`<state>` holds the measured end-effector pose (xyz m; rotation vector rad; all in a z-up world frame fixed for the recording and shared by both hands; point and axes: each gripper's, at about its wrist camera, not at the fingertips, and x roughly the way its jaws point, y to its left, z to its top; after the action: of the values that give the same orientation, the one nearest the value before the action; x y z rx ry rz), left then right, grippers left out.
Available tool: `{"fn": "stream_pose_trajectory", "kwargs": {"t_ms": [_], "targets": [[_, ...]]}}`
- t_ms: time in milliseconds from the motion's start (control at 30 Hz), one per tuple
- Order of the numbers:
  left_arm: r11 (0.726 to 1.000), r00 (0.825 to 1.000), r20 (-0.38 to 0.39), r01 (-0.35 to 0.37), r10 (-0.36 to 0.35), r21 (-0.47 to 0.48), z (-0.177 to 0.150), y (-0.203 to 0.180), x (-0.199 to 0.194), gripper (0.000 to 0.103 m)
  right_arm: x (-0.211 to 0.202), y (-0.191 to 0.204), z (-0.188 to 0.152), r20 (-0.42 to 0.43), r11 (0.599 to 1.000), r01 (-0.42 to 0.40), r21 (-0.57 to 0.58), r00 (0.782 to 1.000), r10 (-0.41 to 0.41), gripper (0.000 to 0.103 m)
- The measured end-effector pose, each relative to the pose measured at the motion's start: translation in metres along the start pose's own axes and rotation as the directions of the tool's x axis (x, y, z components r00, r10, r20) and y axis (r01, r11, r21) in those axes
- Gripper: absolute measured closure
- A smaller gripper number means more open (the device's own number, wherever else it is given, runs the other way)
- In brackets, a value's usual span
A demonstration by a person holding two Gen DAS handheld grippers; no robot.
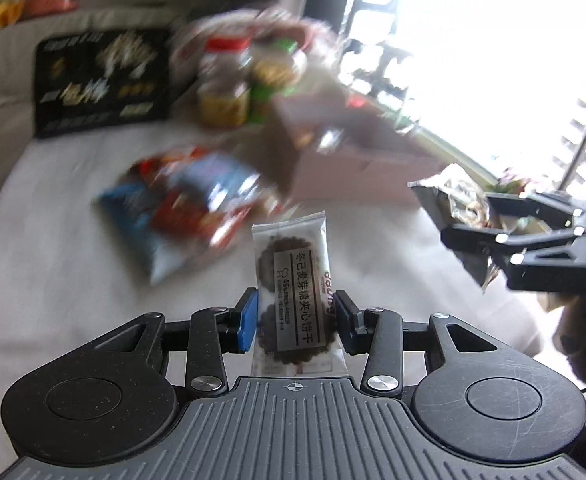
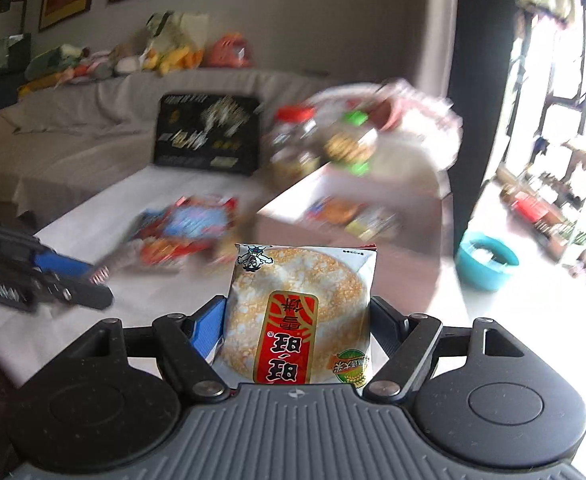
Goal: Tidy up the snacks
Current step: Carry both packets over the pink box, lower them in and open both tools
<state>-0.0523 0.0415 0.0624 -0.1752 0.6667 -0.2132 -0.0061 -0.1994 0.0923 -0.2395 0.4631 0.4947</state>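
My left gripper (image 1: pixel 297 320) is shut on a clear-wrapped dark biscuit packet (image 1: pixel 293 280), held upright above the white table. My right gripper (image 2: pixel 297 328) is shut on a rice cracker packet (image 2: pixel 301 312) with a red label, which fills the gap between its pads. Seen from the left wrist, the right gripper (image 1: pixel 477 216) is at the right edge with a crinkled silver wrapper (image 1: pixel 453 200) in it. The left gripper (image 2: pixel 73 280) shows at the left edge of the right wrist view. A blurred pile of red and blue snack packets (image 1: pixel 185 200) lies on the table ahead.
A cardboard box (image 1: pixel 353 160) with snacks inside stands at the right of the table. Jars with red and green lids (image 2: pixel 325 140) and a pale bag sit behind it. A black printed box (image 1: pixel 101 80) stands at the back left. A blue bowl (image 2: pixel 487 260) is on the floor.
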Motion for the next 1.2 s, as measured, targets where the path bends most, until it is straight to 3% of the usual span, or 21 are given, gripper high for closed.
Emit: {"fn": "stream_pose_trajectory", "kwargs": {"t_ms": [133, 233, 367, 500, 633, 700, 833, 1000, 1067, 1200], "targets": [[0.997, 0.994, 0.087, 0.055, -0.06, 0.054, 0.059, -0.019, 0.009, 0.058, -0.016, -0.035, 0.026, 0.082, 0.996, 0.082, 0.016, 0.993, -0.083, 0.027], [0.994, 0.99, 0.121, 0.055, -0.066, 0.091, 0.11, -0.034, 0.043, 0.058, -0.014, -0.061, 0.045, 0.11, 0.991, 0.126, 0.052, 0.985, -0.131, 0.027], [0.994, 0.995, 0.024, 0.091, -0.093, 0.056, 0.167, -0.048, 0.12, 0.058, 0.003, -0.094, 0.064, 0.103, 0.98, 0.173, 0.099, 0.978, -0.183, 0.027], [0.992, 0.992, -0.028, 0.124, -0.124, -0.015, 0.202, -0.069, 0.197, 0.057, 0.023, -0.126, 0.075, 0.076, 0.968, 0.205, 0.142, 0.973, -0.217, 0.027], [0.968, 0.953, -0.193, 0.21, -0.233, -0.134, 0.202, -0.075, 0.28, 0.057, 0.047, -0.15, 0.081, 0.025, 0.958, 0.221, 0.185, 0.973, -0.229, 0.027], [0.972, 0.956, -0.2, 0.19, -0.215, -0.137, 0.194, -0.073, 0.297, 0.057, 0.061, -0.159, 0.084, 0.002, 0.955, 0.219, 0.199, 0.975, -0.224, 0.027], [0.939, 0.966, -0.068, 0.223, -0.248, -0.262, 0.194, -0.046, 0.281, 0.057, 0.089, -0.166, 0.095, -0.018, 0.957, 0.163, 0.241, 0.986, -0.163, 0.027], [0.95, 0.982, 0.054, 0.19, -0.182, -0.246, 0.184, -0.016, 0.216, 0.057, 0.157, -0.166, 0.119, -0.091, 0.941, 0.042, 0.336, 0.996, -0.012, 0.027], [0.95, 0.98, 0.091, 0.194, -0.176, -0.246, 0.172, -0.002, 0.189, 0.057, 0.191, -0.163, 0.124, -0.156, 0.941, 0.037, 0.337, 0.988, 0.018, 0.026], [0.951, 0.981, 0.13, 0.172, -0.142, -0.258, 0.142, 0.031, 0.139, 0.057, 0.243, -0.163, 0.124, -0.302, 0.928, 0.114, 0.354, 0.953, -0.002, 0.026]]}}
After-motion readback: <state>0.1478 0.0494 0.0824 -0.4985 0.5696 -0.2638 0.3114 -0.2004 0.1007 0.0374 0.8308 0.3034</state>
